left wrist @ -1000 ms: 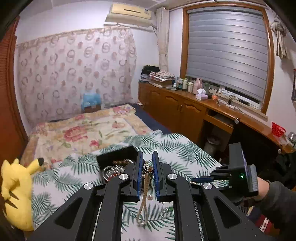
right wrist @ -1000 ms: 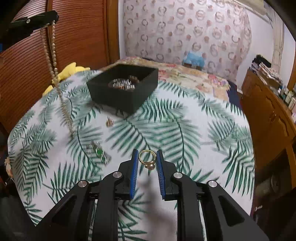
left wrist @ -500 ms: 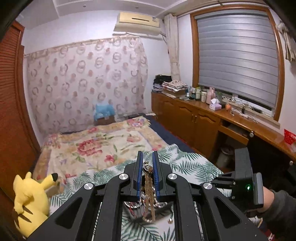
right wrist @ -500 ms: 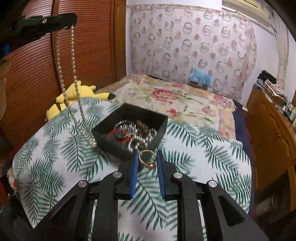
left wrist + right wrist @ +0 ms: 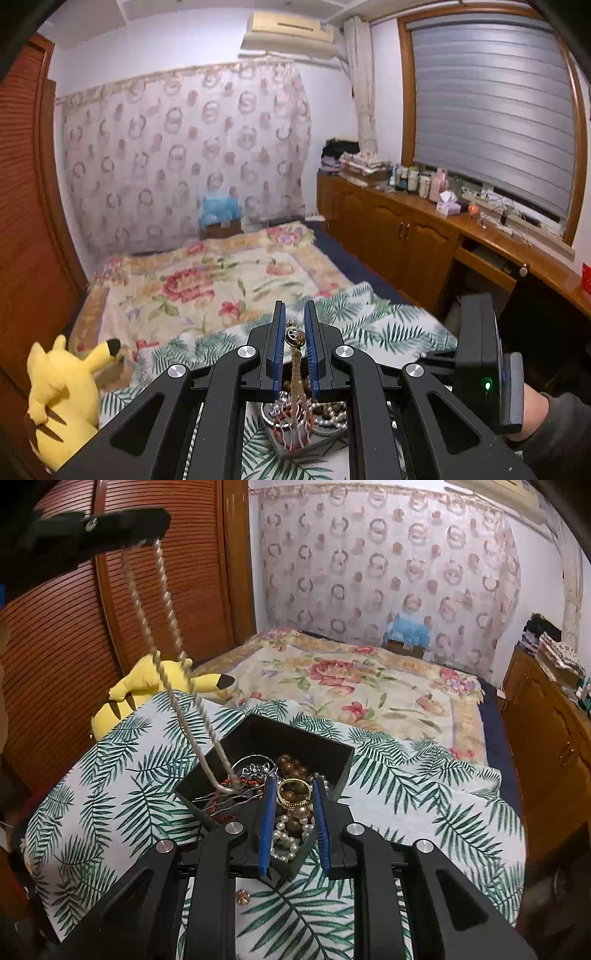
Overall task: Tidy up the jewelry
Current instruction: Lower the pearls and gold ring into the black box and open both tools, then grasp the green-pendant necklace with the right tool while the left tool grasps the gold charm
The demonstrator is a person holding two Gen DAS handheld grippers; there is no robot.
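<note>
Necklace limp, light, clamped at clasp by left tool; ring rigid, slippery, pinched across band in right tool.

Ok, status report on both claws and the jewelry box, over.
Left claw shut on bead necklace, its loop hanging into the black box. Right claw shut on gold ring, over the box. One small earring loose on the cloth. Nothing blocking.
</note>
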